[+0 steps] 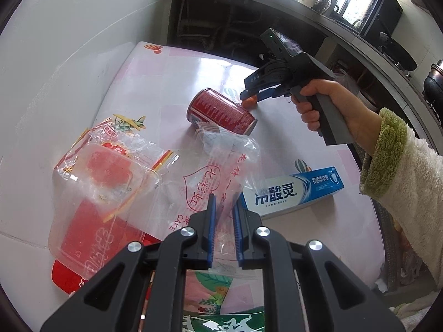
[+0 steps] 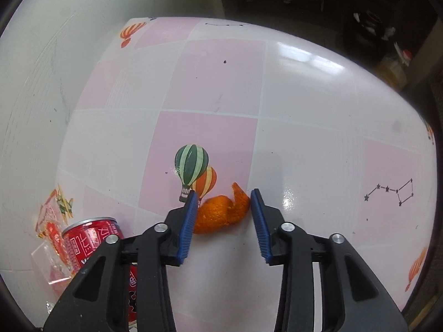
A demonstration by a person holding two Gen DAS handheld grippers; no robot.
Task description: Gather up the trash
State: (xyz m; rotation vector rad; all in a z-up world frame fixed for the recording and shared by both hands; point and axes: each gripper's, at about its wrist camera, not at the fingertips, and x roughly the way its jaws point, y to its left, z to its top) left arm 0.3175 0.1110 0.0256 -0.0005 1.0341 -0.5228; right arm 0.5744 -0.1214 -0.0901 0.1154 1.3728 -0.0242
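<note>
My left gripper [image 1: 224, 202] is shut on a clear plastic cake wrapper [image 1: 221, 166] with red print and holds it up above the table. A red drink can [image 1: 221, 110] lies on its side beyond it and also shows in the right wrist view [image 2: 91, 238]. My right gripper [image 2: 224, 202] is open, its jaws on either side of an orange peel [image 2: 221, 213] on the table. The right gripper [image 1: 249, 94] and the peel [image 1: 249, 101] also show in the left wrist view.
A clear plastic tray in a red-printed wrapper [image 1: 105, 182] lies at the left. A blue toothpaste box [image 1: 293, 191] lies at the right. The table [image 2: 304, 110] has a pink and white checked cover. A green printed bag [image 1: 221, 321] lies below my left gripper.
</note>
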